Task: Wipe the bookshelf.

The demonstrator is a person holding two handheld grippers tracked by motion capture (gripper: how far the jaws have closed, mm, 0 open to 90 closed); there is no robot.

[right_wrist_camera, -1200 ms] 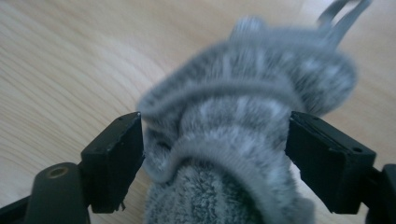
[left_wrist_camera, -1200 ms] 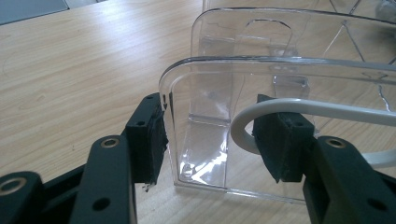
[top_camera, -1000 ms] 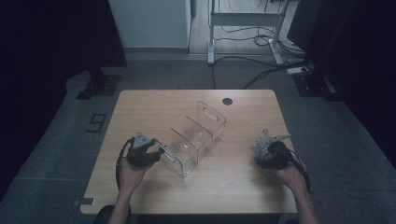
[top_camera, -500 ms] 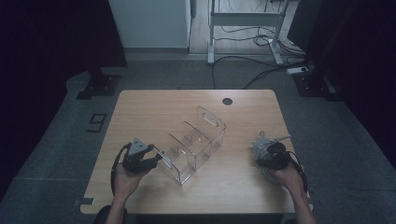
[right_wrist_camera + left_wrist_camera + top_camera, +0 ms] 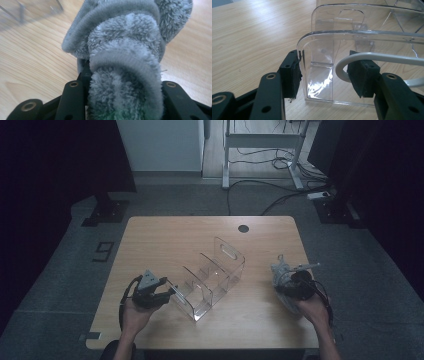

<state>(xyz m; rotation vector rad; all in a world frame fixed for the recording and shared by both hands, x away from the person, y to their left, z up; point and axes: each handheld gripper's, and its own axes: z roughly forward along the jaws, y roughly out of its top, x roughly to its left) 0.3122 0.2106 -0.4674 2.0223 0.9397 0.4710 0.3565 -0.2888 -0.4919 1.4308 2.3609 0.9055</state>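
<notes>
Between right jaws, grey fluffy cloth (image 5: 125, 62)

The high view looked forward and down from above the near edge, taking in the whole table (image 5: 165, 240) and the floor beyond. The left gripper view sat low, close to the clear rack (image 5: 362, 50), which the high view (image 5: 210, 280) shared. The right gripper view pressed against a grey cloth (image 5: 125, 62).

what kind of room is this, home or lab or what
Most likely a lab or recording studio, not a home: a bare wooden table on grey carpet, dark curtains at the sides, loose cables across the floor, and a metal equipment stand behind.
</notes>
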